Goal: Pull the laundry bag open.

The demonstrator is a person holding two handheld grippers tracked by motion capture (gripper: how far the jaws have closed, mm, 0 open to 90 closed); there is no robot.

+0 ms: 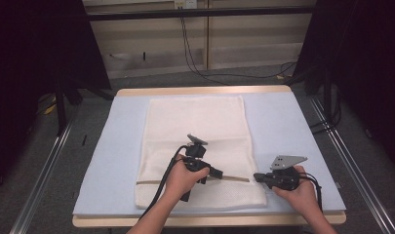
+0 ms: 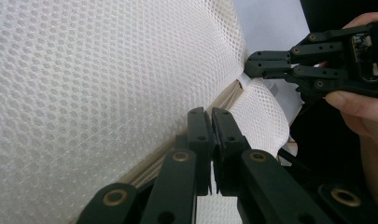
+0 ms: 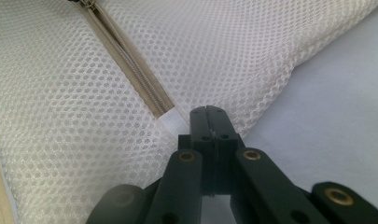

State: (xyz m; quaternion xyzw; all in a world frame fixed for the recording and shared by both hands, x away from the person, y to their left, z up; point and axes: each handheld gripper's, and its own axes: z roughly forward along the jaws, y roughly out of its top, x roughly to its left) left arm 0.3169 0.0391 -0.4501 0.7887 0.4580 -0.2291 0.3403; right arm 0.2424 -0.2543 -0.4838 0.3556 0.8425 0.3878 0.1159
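High view: mesh bag [image 1: 197, 146] lies flat on the blue mat [image 1: 283, 126], long axis running away from the person. The zipper [image 1: 234, 178] crosses the bag's near end, left to right. Left gripper [image 1: 215, 172] sits mid-zipper, pointing right along it. Right gripper [image 1: 257, 177] is at the bag's right edge, pointing left at the zipper's end. The two tips face each other along the zipper line; the left is nearer the middle of the zipper.

Left gripper view: jaws closed, tips just at the zipper [image 2: 224, 100], which runs ahead toward the right gripper [image 2: 252, 63]. Probably pinching the slider, but what is held I cannot tell. The right gripper's tips meet the white tab [image 2: 246, 80].

Right gripper view: jaws closed on the bag's edge beside the tab [image 3: 172, 122]. The zipper [image 3: 130, 70] runs up-left from the tips; a metal slider [image 3: 84, 2] shows at its far end.

Judgement: the right anchors the end, the left is set to travel along the zipper axis.
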